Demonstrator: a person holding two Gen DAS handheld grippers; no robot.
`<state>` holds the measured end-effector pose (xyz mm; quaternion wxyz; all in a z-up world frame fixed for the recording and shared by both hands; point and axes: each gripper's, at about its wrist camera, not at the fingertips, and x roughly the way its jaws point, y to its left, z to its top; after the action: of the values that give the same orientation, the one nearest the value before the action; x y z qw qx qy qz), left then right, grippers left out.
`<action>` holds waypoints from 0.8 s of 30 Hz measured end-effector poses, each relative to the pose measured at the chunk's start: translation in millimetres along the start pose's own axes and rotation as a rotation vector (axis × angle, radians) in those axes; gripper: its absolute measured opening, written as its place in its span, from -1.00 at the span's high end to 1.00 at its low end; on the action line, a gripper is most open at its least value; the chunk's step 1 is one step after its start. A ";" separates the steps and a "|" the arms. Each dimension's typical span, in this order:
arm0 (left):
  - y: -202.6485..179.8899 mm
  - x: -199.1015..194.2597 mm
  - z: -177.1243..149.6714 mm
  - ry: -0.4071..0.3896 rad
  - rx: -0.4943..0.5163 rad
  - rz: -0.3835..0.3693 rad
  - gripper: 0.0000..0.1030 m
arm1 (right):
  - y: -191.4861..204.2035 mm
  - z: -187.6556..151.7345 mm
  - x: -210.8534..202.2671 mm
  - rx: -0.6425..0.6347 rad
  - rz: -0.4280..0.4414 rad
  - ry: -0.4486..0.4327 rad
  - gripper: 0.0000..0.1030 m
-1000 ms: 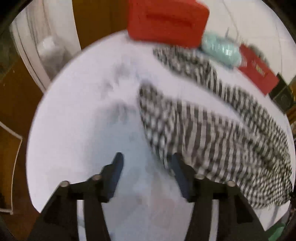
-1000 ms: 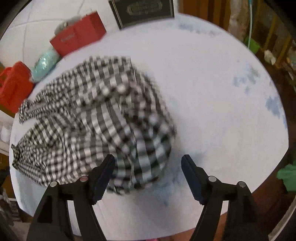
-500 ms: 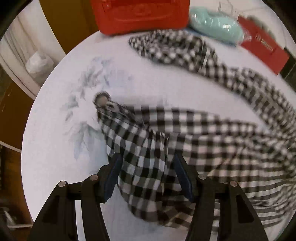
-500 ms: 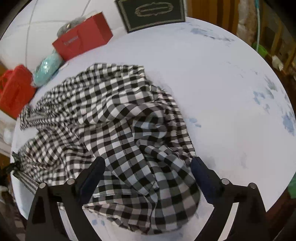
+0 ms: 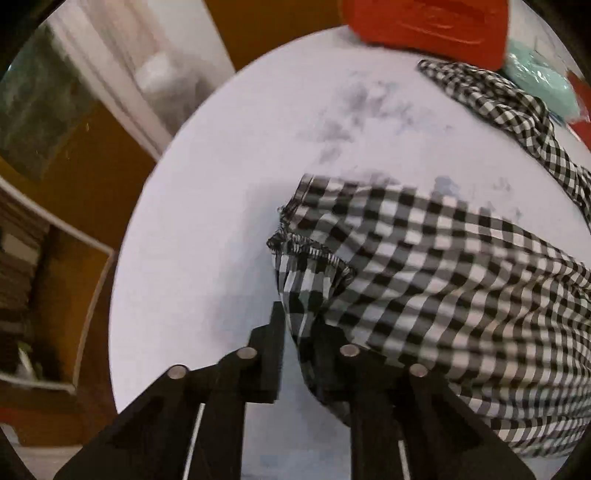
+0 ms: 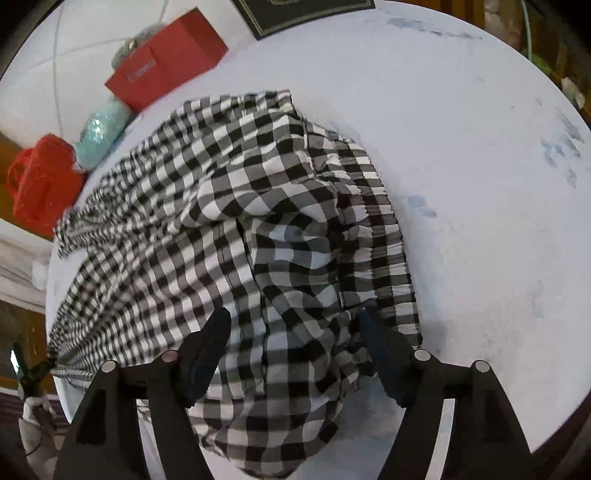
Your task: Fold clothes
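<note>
A black-and-white checked garment lies crumpled on a round white table. My left gripper points steeply down at its gathered left corner. Its jaws are closing, and a fold of the cloth is pinched in the narrow gap between them. In the right wrist view the garment spreads left and away, with its elastic band along the right side. My right gripper hangs over the near bunch. Its jaws are closing but still wide, with cloth between the fingers and no clear pinch.
At the table's far side stand a red basket, a teal bundle, a red box and a dark framed board. Bare tabletop lies right of the garment. The table edge curves close at the left, with wooden furniture beyond.
My left gripper came down from bare table onto the garment's corner and its jaws narrowed around the cloth. My right gripper sank lower over the near bunch, which now lies between its fingers.
</note>
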<state>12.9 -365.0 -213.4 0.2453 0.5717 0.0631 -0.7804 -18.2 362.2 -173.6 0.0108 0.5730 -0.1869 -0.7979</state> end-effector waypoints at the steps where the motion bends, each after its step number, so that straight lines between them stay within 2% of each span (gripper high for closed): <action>1: 3.9 -1.0 -2.6 -0.002 -0.005 0.008 0.32 | -0.5 -2.2 -5.1 0.000 -0.013 -0.002 -0.40; 2: 8.4 -4.6 -3.0 -0.013 -0.020 0.003 0.23 | -2.2 -4.2 -12.4 0.004 -0.026 -0.015 -0.44; 5: 21.3 -21.0 1.9 -0.064 -0.082 -0.042 0.20 | -13.9 -5.4 -40.8 0.038 -0.072 -0.087 -0.72; 8: 19.4 -35.7 16.7 -0.129 -0.096 -0.090 0.08 | -24.9 5.2 -53.9 0.062 -0.112 -0.116 -0.72; 12: -5.8 -36.7 32.7 -0.157 -0.052 -0.160 0.08 | -22.2 15.2 -54.2 0.050 -0.129 -0.114 -0.71; 16: -34.1 -31.8 31.4 -0.125 -0.006 -0.247 0.08 | -9.8 11.2 -44.0 -0.002 -0.084 -0.089 -0.70; 22: -52.7 6.9 16.5 -0.005 0.001 -0.245 0.08 | 8.8 0.0 -0.1 -0.047 -0.062 0.021 -0.71; 24: -57.9 8.9 11.7 -0.033 0.030 -0.224 0.01 | 10.2 -6.0 12.2 -0.048 -0.062 0.035 -0.86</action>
<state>-25.6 -321.8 -228.2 0.1491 0.5517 0.1109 -0.8131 -18.9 348.2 -183.2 0.0031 0.5919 -0.1496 -0.7920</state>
